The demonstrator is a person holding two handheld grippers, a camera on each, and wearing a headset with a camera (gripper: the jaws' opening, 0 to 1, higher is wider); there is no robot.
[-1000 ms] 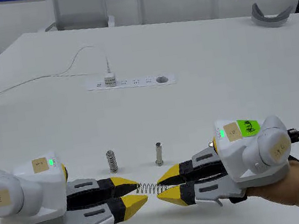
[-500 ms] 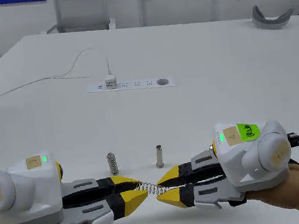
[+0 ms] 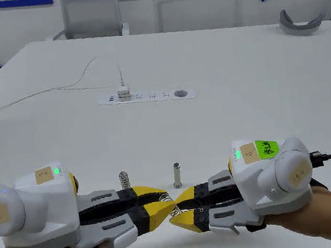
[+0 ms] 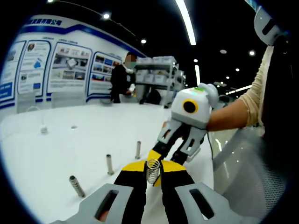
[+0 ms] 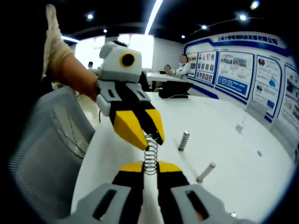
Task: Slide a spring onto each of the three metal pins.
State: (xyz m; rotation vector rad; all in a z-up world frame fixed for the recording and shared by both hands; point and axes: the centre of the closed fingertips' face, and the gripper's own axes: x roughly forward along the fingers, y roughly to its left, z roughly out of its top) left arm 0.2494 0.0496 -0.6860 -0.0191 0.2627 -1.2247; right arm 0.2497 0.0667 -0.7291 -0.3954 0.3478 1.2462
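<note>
A small steel spring (image 4: 152, 171) (image 5: 149, 156) is held end to end between my two grippers, low over the white table (image 3: 241, 95). My left gripper (image 3: 168, 209) (image 4: 152, 168) is shut on one end. My right gripper (image 3: 177, 213) (image 5: 149, 169) is shut on the other end. In the head view the tips nearly touch and hide most of the spring. Just beyond them stands a pin wearing a spring (image 3: 124, 180) (image 4: 77, 185) (image 5: 183, 140) and a bare pin (image 3: 176, 175) (image 4: 109, 164) (image 5: 205, 172). Another bare pin (image 4: 138, 150) stands further along.
A white power strip (image 3: 146, 94) with a plug (image 3: 123, 93) and its cable lies mid-table. A grey curved piece (image 3: 301, 21) rests at the far right edge. A chair (image 3: 91, 11) stands behind the table. People stand in the background (image 4: 121, 79).
The two grippers have closed in on each other and moved a little toward the pins. The stretch of spring showing between their tips has shrunk to almost nothing.
</note>
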